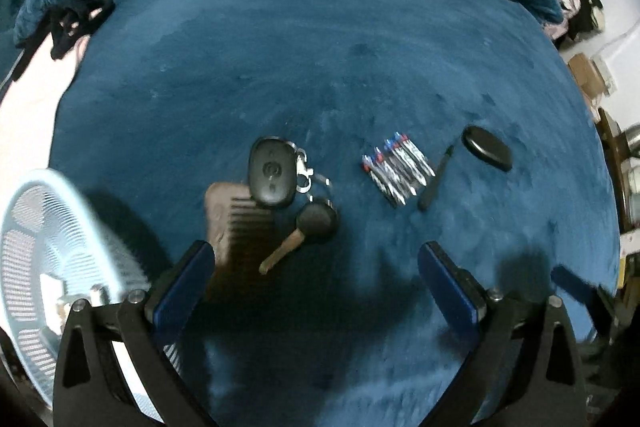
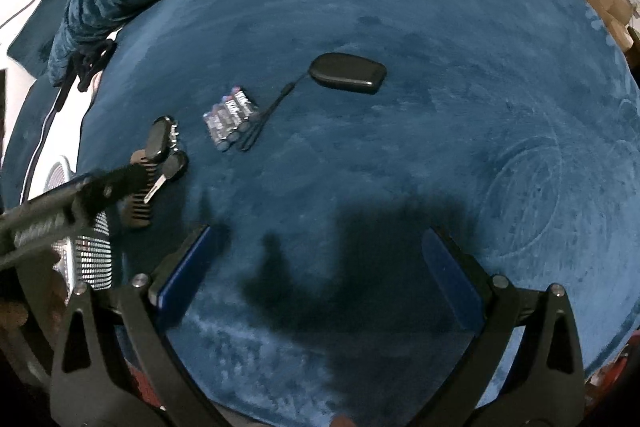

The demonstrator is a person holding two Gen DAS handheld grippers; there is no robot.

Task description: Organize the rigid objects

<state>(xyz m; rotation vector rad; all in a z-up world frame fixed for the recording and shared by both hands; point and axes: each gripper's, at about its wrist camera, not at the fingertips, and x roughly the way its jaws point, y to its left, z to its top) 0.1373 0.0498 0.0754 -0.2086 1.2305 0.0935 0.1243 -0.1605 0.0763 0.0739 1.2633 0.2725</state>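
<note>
Both fisheye views are dim and cool-toned, the frames ringed by black vignetting with strong barrel distortion that bows the blue velvety bedspread (image 1: 320, 59) into a dome. Light falls from above and behind the cameras, throwing broad dark shadows across the fabric near the lower edge of each view. The left wrist view is smeared by motion blur, worst at the white perforated plastic basket (image 1: 48, 247). In the right wrist view the black oval case (image 2: 348, 69) stays fairly sharp. White walls in the upper corners are overexposed.
</note>
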